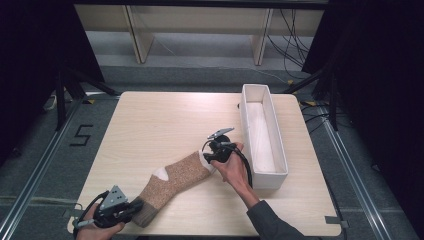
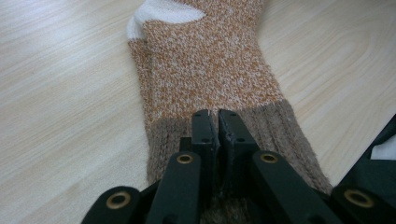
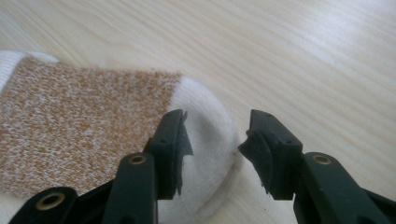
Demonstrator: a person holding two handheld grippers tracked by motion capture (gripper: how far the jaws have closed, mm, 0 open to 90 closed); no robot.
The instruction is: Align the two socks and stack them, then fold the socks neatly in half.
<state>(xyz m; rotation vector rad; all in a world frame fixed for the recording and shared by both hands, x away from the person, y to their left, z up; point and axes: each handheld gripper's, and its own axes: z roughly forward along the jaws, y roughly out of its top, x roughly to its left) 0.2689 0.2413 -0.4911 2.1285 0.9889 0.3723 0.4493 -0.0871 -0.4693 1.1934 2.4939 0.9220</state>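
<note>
Sock, knitted, speckled orange-brown with white heel and toe and a ribbed grey-brown cuff, lies flat and diagonal on the pale wooden table, cuff at lower left of the high view, toe toward centre.

Nearest, at the bottom left of the high view: left gripper, black with a grey three-cornered plate, held in a hand. Its jaws are clenched on the ribbed cuff; the left gripper view shows them pressed together with a pinch of cuff knit between, the sock stretching away up the frame.

Farther in, centre of the high view: right gripper, held in the other hand, grey sleeve entering from the bottom right. In the right gripper view its jaws stand apart and released, one over the white toe, the other over bare table; neither pad presses the knit.

Beyond, right of centre: long narrow white cardboard box, open-topped, lying lengthwise up the frame, just beside the right hand, apart from the sock.
</note>
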